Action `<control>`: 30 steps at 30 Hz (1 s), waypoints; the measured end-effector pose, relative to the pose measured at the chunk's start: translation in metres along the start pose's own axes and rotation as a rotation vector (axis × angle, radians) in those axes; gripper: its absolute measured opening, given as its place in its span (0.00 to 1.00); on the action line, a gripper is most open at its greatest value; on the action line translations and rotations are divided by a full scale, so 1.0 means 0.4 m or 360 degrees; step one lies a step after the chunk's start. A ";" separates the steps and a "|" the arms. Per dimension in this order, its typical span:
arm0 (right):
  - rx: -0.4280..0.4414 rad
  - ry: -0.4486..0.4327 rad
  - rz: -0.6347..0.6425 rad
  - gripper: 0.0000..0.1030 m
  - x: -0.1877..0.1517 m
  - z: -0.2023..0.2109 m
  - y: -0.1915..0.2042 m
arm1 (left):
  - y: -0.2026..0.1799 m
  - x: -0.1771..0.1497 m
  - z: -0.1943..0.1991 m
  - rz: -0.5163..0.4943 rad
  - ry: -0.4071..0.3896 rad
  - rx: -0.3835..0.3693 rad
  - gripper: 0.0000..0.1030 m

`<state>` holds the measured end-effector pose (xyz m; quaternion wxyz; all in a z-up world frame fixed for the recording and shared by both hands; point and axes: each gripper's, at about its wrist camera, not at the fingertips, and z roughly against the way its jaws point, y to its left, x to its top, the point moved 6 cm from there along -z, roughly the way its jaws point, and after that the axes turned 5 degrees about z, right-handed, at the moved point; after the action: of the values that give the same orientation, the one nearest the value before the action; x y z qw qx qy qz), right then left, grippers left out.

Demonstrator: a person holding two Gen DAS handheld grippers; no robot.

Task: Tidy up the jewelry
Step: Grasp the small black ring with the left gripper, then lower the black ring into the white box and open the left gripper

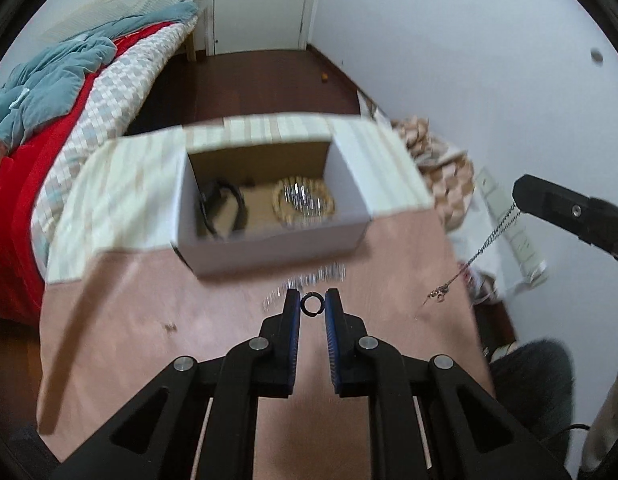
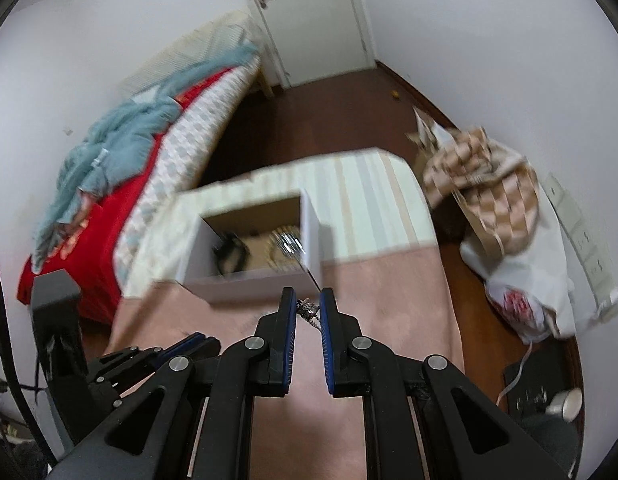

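Note:
My left gripper [image 1: 312, 303] is shut on a small black ring [image 1: 311, 303], held above the pink table [image 1: 149, 340] just in front of the open white box [image 1: 269, 246]. The box holds a black band [image 1: 223, 208] and a beaded bracelet with silver pieces [image 1: 303, 200]. My right gripper [image 2: 308, 307] is shut on a silver chain necklace [image 2: 307, 310]; in the left wrist view the chain [image 1: 481, 250] hangs from the right gripper [image 1: 521, 200] at the table's right edge. A blurred silver chain [image 1: 309, 282] lies on the table before the box.
A striped cloth [image 1: 121, 184] covers the table's far part around the box. A bed with red and teal bedding [image 1: 49, 112] stands left. Checked fabric and a white bag [image 2: 509, 240] lie on the dark floor at right. A white door [image 1: 261, 4] is at the back.

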<state>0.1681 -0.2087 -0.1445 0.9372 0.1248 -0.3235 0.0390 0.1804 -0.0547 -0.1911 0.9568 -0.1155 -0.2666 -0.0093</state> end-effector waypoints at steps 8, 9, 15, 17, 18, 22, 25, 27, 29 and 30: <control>0.0131 -0.0147 0.0104 0.12 0.198 0.037 0.100 | 0.087 0.166 0.021 0.0116 -0.0072 -0.0018 0.09; 0.0137 -0.0148 0.0122 0.12 0.216 0.028 0.112 | 0.103 0.184 0.008 0.0134 -0.0057 -0.0020 0.09; 0.0145 -0.0019 0.0159 0.12 0.273 -0.132 0.148 | 0.178 0.232 -0.101 0.0230 0.0074 -0.0006 0.09; 0.0144 0.0066 0.0155 0.12 0.267 -0.208 0.150 | 0.196 0.236 -0.141 0.0247 0.0118 0.0003 0.09; 0.0141 0.0116 0.0154 0.12 0.259 -0.249 0.148 | 0.204 0.237 -0.165 0.0254 0.0149 0.0007 0.09; 0.0100 0.0261 0.0139 0.12 0.225 -0.380 0.131 | 0.226 0.234 -0.241 0.0277 0.0241 0.0026 0.09; 0.0084 0.0340 0.0133 0.12 0.198 -0.442 0.110 | 0.233 0.232 -0.274 0.0286 0.0301 0.0051 0.10; 0.0097 0.0393 0.0115 0.12 0.184 -0.468 0.098 | 0.240 0.239 -0.278 0.0316 0.0311 0.0064 0.10; 0.0109 0.0439 0.0095 0.13 0.174 -0.484 0.087 | 0.242 0.250 -0.270 0.0321 0.0288 0.0091 0.11; 0.0114 0.0466 0.0086 0.13 0.169 -0.491 0.082 | 0.245 0.257 -0.263 0.0316 0.0272 0.0120 0.13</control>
<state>0.3333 -0.1267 -0.2453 0.9678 0.1425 -0.1851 0.0936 0.3300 0.0212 -0.2471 0.9759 -0.1041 -0.1716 0.0855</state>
